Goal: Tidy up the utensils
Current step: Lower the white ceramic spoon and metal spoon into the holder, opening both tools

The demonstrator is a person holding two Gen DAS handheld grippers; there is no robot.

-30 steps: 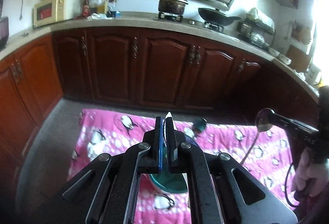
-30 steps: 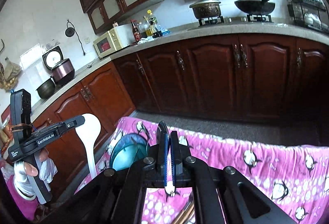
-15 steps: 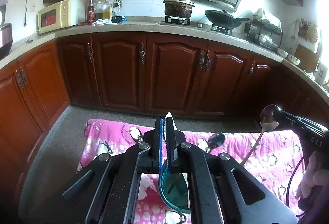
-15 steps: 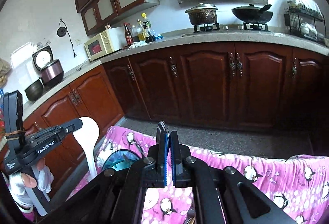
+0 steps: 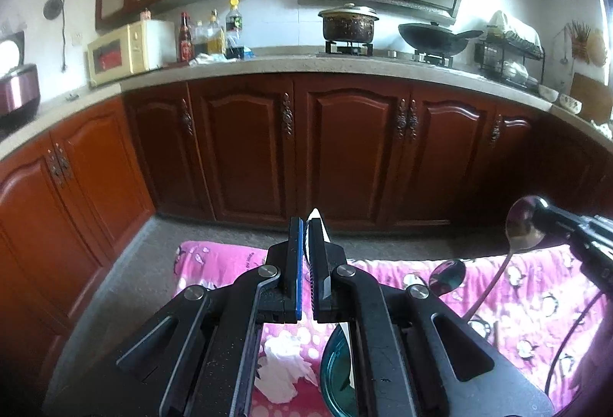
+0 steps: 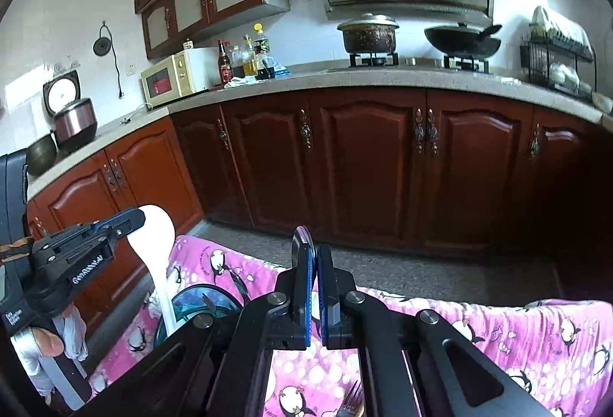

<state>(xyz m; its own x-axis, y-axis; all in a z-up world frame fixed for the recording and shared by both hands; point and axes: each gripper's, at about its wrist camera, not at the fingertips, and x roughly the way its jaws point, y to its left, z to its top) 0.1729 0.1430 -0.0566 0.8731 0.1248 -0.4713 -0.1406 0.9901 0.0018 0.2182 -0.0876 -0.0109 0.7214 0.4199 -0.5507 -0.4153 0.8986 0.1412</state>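
My left gripper (image 5: 305, 225) is shut on a white rice paddle (image 5: 316, 215); the right wrist view shows the paddle (image 6: 155, 248) held upright over a teal bowl (image 6: 199, 306). My right gripper (image 6: 313, 252) is shut on a metal spoon (image 6: 298, 237); the left wrist view shows that spoon (image 5: 524, 225) held up at the right. The teal bowl (image 5: 335, 371) sits on the pink penguin cloth (image 5: 517, 302) below my left gripper. A second metal spoon (image 5: 447, 275) lies on the cloth.
A fork (image 6: 350, 403) lies on the cloth near the bottom edge of the right wrist view. A crumpled white tissue (image 5: 283, 367) lies left of the bowl. Dark wooden cabinets (image 5: 345, 149) stand beyond the cloth across a grey floor strip.
Both grippers have lifted and tilted up with their utensils; the cloth and bowl have dropped lower in both views and more of the kitchen wall shows.
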